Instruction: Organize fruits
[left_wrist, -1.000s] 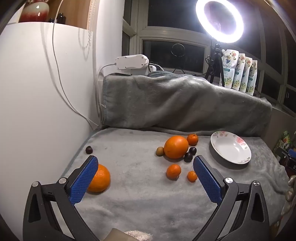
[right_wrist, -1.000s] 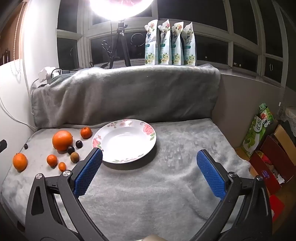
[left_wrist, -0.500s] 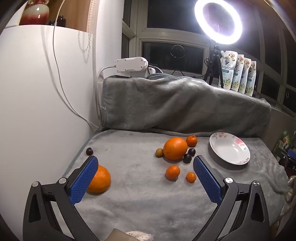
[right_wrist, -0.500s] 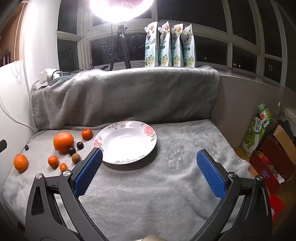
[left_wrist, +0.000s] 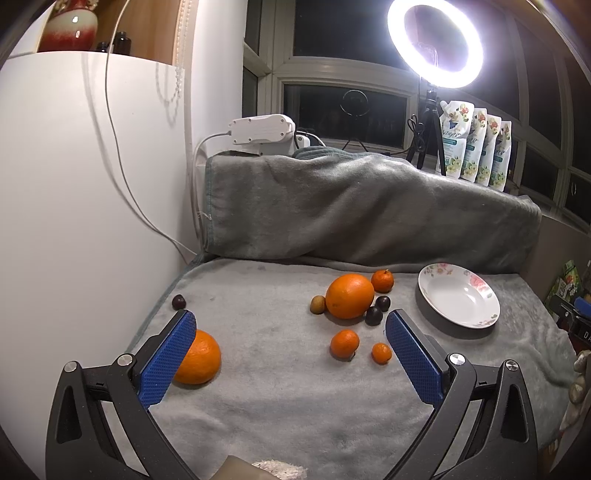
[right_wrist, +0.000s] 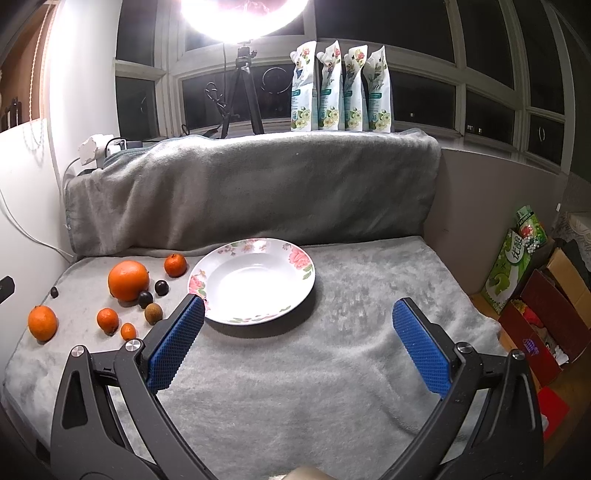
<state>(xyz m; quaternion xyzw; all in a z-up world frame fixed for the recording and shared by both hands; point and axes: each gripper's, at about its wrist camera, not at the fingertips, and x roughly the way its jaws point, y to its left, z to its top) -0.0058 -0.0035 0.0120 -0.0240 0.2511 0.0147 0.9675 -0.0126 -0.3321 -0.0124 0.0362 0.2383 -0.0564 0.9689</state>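
Fruits lie scattered on a grey blanket (left_wrist: 280, 398). A big orange (left_wrist: 349, 296) sits mid-table with a tangerine (left_wrist: 382, 280), a small brownish fruit (left_wrist: 317, 304) and two dark plums (left_wrist: 373, 316) around it. Two small tangerines (left_wrist: 344, 343) lie nearer. Another orange (left_wrist: 197, 356) rests partly behind my left gripper's left pad; a lone plum (left_wrist: 178, 302) lies beyond. The floral white plate (right_wrist: 255, 280) stands empty. My left gripper (left_wrist: 290, 334) is open above the blanket, holding nothing. My right gripper (right_wrist: 297, 317) is open just short of the plate (left_wrist: 458, 300).
A draped grey ridge (right_wrist: 258, 188) backs the blanket, with refill pouches (right_wrist: 341, 86) and a ring light (left_wrist: 435, 42) on a tripod behind. A white wall (left_wrist: 74, 206) with a cable bounds the left. Boxes and bags (right_wrist: 532, 295) sit past the right edge.
Both views have shifted slightly; the fruits and plate sit a little lower and farther right in the frames. Both grippers stay open and nothing on the blanket has moved.
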